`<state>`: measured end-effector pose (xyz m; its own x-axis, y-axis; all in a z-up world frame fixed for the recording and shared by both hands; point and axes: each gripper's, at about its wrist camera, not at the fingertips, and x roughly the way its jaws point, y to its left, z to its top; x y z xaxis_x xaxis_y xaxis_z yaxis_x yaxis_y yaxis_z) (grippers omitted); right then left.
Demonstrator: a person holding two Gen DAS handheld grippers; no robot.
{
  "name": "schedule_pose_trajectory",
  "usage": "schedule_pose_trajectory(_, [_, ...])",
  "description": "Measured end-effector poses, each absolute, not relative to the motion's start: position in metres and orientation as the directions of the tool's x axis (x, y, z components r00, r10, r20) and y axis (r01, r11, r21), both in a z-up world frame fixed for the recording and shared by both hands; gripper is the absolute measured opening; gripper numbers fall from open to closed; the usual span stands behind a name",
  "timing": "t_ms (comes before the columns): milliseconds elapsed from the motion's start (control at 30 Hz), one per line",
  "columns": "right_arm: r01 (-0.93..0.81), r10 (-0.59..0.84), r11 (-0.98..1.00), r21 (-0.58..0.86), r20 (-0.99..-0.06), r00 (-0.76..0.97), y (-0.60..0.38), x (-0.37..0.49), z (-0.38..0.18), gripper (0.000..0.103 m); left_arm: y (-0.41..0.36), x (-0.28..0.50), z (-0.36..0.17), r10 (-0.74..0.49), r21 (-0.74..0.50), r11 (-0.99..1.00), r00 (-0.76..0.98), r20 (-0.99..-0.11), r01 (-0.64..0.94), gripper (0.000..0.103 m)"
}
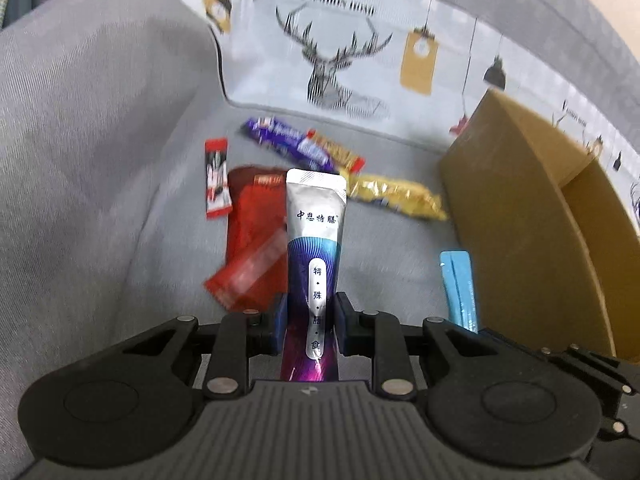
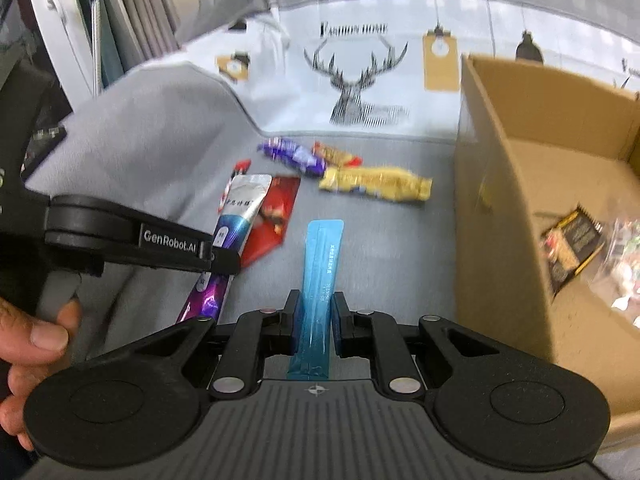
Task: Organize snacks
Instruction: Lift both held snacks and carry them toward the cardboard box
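Two hand-held grippers, each with a snack clamped, over a grey woven sofa seat (image 1: 100, 160). The left gripper (image 1: 308, 330) was closed on a glossy foil sachet (image 1: 314, 256), silver at its sealed top and shading to blue and purple below, printed with Chinese characters; the sachet stood upright between the blue pads, its upper half clear of them. The right gripper (image 2: 314, 326) was closed on a slim, translucent blue stick pack (image 2: 322, 276), flat and long, likewise standing up out of the jaws. In the left wrist view this stick pack (image 1: 458, 288) appeared just beside the box wall.

On the seat beyond lay loose wrappers: a flat red packet (image 1: 250, 216), a small red-and-white sachet (image 1: 216, 178) to its left, a purple crinkled bar wrapper (image 1: 286, 142) touching an orange-gold bar wrapper (image 1: 338, 152), and a yellow foil packet (image 1: 394, 194) near the box. A pale fabric throw (image 1: 340, 52) printed with a stag's head and hanging tags covered the backrest.

An open corrugated cardboard box (image 2: 500, 184) stood on the seat at the right, its matt brown walls upright; inside lay a dark packet with yellow print (image 2: 572, 244) and a blurred clear-wrapped item at the frame edge. Grey curtains (image 2: 132, 8) hung at upper left in the right wrist view.

Both grippers pointed downward and forward toward the seat. A person's hand (image 2: 28, 340) gripped the handle of the left gripper, thumb forward.
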<state>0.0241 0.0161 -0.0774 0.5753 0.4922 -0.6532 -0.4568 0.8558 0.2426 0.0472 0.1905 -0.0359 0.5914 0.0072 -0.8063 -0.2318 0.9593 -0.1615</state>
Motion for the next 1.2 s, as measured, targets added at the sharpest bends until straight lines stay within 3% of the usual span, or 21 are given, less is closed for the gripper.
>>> schedule_pose_trajectory(833, [-0.454,0.503,0.863,0.22,-0.439,0.744,-0.019,0.03,-0.032,0.017,0.152,0.046,0.005,0.0,-0.15,0.982,0.798,-0.603,-0.113,0.027])
schedule_pose_trajectory(1200, [-0.441,0.491,0.871,0.215,-0.364,0.791,-0.035,0.027,-0.022,0.017,0.142,0.055,0.006,-0.006,-0.149,0.984,0.808,-0.589,-0.102,0.027])
